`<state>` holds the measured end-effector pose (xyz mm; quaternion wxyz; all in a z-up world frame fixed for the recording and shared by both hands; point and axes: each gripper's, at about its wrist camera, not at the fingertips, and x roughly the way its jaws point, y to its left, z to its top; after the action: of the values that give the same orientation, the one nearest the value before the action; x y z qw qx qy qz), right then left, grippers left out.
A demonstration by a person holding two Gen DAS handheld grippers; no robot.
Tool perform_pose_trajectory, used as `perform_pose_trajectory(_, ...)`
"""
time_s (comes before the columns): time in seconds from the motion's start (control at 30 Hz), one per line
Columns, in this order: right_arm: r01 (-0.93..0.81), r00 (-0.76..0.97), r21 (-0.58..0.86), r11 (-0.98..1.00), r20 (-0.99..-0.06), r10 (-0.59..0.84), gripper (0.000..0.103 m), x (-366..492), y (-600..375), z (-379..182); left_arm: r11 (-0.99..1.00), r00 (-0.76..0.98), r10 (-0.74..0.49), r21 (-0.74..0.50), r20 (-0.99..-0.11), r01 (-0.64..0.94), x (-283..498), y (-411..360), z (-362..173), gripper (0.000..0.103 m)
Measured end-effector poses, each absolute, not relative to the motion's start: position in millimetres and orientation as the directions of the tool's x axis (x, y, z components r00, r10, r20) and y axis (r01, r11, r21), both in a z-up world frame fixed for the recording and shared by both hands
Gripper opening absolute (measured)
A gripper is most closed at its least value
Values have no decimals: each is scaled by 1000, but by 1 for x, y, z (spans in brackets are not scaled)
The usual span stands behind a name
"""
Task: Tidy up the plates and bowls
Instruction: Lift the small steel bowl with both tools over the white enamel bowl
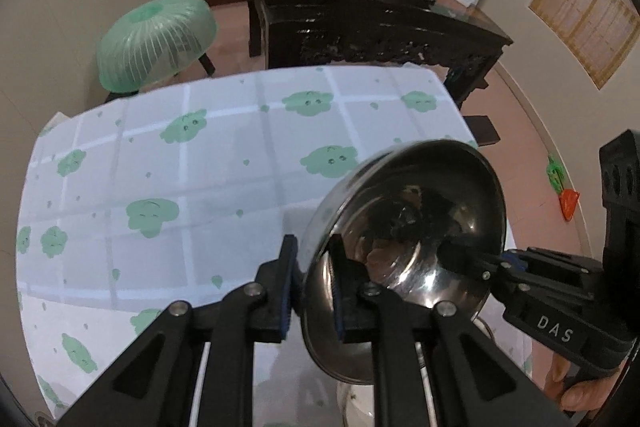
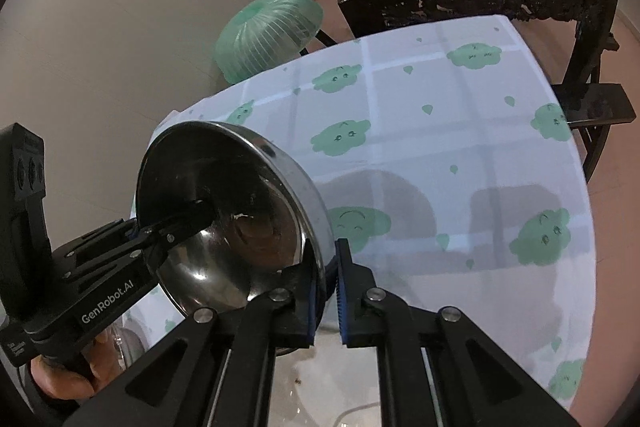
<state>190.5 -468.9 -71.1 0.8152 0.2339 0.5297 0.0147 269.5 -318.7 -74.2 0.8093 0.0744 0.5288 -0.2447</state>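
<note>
- Steel bowl (image 1: 404, 251): empty, tilted on edge, held above the tablecloth (image 1: 160, 187), lower right of the left view.
- Left gripper (image 1: 314, 287): fingers clamped on the rim.
- Right gripper (image 2: 326, 287): rim likewise pinched.

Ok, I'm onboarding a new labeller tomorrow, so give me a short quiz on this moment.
1. True or false: the steel bowl lies flat on the tablecloth.
2. How many grippers clamp the bowl's rim? A) none B) one C) two
3. Fill in: beyond the table's far left corner stands a green, dome-shaped ____.

Key
1. False: it is held up, tipped on its side.
2. C: the left gripper and the right gripper, on opposite sides of the rim.
3. food cover
</note>
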Motion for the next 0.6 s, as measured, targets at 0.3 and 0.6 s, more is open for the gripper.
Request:
perform_pose_trajectory(0.3,240,428,391,889,-864,264,9,138,-464,-54,839,296,-331,-137,-896,526,219,-321,-63,13)
perform_pose_trajectory(0.6,294,371,379,878,-891,261,10,81,-465,-76,818,230,-306,-131,-924,560,167,-327,-90,13)
